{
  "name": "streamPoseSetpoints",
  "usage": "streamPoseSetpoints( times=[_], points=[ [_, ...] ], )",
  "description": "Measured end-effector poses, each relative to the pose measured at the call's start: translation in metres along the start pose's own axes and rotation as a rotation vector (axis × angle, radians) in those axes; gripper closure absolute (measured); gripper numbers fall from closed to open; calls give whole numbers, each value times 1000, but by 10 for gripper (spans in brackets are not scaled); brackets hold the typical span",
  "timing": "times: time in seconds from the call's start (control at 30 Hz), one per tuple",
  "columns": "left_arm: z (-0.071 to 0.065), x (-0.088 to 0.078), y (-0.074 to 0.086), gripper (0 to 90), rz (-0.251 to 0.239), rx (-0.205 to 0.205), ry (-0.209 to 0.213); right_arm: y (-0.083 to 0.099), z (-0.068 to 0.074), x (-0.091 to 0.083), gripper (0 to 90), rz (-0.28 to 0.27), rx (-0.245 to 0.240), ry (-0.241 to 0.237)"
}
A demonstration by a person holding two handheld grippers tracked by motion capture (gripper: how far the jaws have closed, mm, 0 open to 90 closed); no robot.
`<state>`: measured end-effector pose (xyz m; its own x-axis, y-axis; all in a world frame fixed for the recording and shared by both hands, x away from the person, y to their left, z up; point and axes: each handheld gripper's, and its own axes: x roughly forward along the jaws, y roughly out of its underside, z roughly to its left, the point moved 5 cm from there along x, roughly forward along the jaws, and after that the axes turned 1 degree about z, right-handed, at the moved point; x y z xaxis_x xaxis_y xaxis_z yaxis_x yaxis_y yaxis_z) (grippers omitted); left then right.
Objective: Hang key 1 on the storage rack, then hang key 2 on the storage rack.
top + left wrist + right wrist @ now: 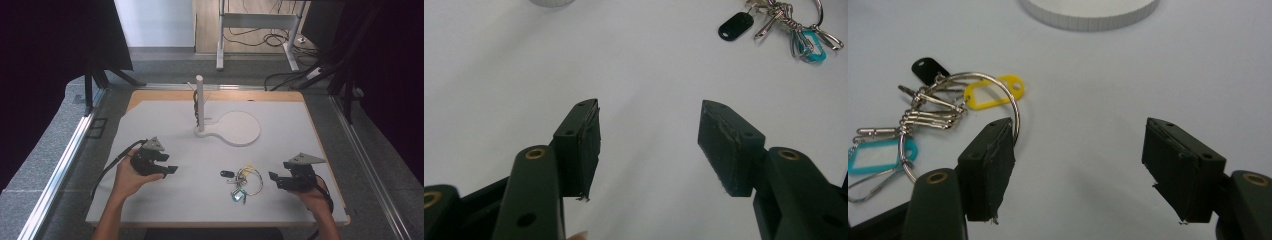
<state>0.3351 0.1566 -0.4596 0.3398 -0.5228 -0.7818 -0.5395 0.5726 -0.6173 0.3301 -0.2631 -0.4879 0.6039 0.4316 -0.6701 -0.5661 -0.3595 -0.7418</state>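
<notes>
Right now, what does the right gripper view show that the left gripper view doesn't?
Right gripper view alone: a yellow tag on the key ring, the ring's big wire loop running behind one pad of the open right gripper, and the curved rim of the white stand base at the top.

Left gripper view alone: the open left gripper over bare white table, with the key ring far off in a top corner.

Both: the key ring with its black tag and blue tag, lying on the table; nothing between either pair of jaws.

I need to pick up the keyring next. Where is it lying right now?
In the high view the keyring lies on the white table, front right of centre, just left of the right gripper.
</notes>
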Motion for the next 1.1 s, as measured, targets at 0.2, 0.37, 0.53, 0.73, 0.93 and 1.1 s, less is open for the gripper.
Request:
streamPoseSetpoints(
  times=[0.2, 0.37, 0.53, 0.73, 0.93, 1.1],
  points=[
    [-4, 2, 2, 407, 9, 6, 0, -5, 5, 1, 313, -10, -20, 4],
    [-8, 2, 4, 405, 22, 3, 18, -6, 7, 2, 352, 8, -31, -7],
    [-11, 5, 8, 400, 50, 26, 14, -10, 15, 6, 393, 82, -81, -16],
    [-13, 1, 8, 396, 39, 32, 33, -26, 25, 13, 424, 192, -149, -26],
    [-13, -1, 8, 393, 30, 35, 46, -40, 35, 28, 459, 307, -226, -52],
    [-14, -3, 8, 388, 26, 38, 51, -47, 37, 40, 486, 372, -268, -72]
  ],
)
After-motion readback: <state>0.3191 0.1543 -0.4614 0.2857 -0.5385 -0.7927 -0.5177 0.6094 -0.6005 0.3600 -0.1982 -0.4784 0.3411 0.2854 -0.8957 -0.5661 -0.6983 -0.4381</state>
